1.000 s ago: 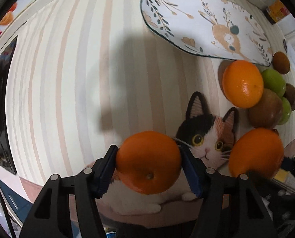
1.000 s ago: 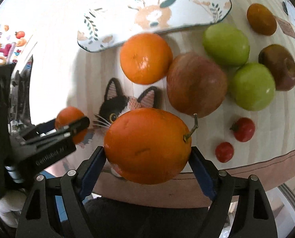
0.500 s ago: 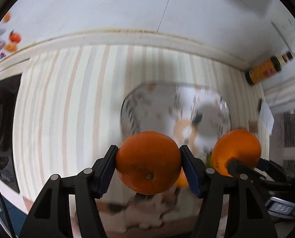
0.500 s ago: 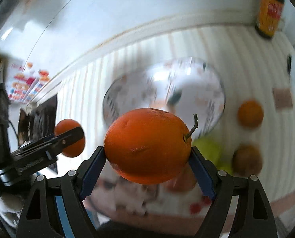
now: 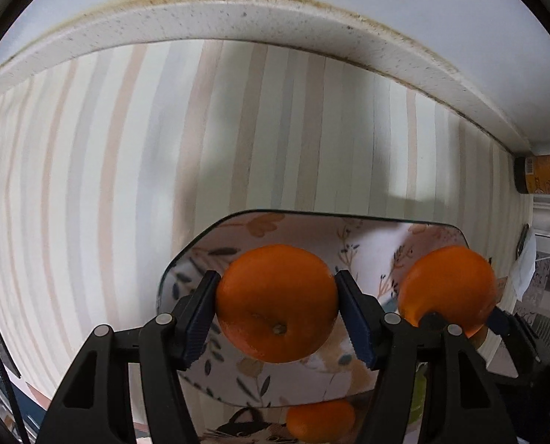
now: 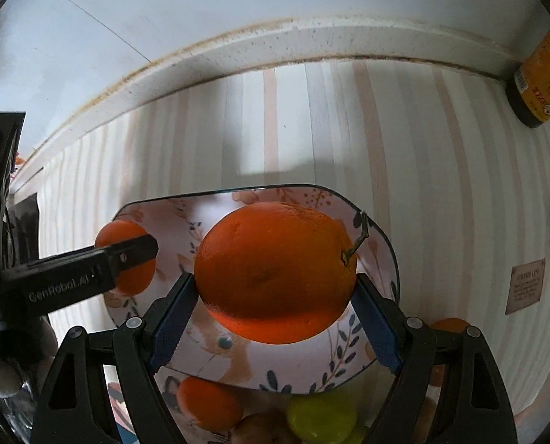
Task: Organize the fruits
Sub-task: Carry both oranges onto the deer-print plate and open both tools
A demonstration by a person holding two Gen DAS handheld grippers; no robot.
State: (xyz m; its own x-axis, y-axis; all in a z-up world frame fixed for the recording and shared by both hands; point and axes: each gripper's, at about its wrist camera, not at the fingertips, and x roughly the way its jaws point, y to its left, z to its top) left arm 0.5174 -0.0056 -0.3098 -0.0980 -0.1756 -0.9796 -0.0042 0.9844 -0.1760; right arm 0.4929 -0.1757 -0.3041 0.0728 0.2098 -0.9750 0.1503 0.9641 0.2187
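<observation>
A small orange sits clamped between the blue fingers of the left gripper, held in the air above the floral plate. A larger stemmed orange is squeezed the same way by the right gripper, also over the plate, to the small orange's right. Beyond the plate's near edge lie a loose orange and green apple on the striped cloth covering the counter.
</observation>
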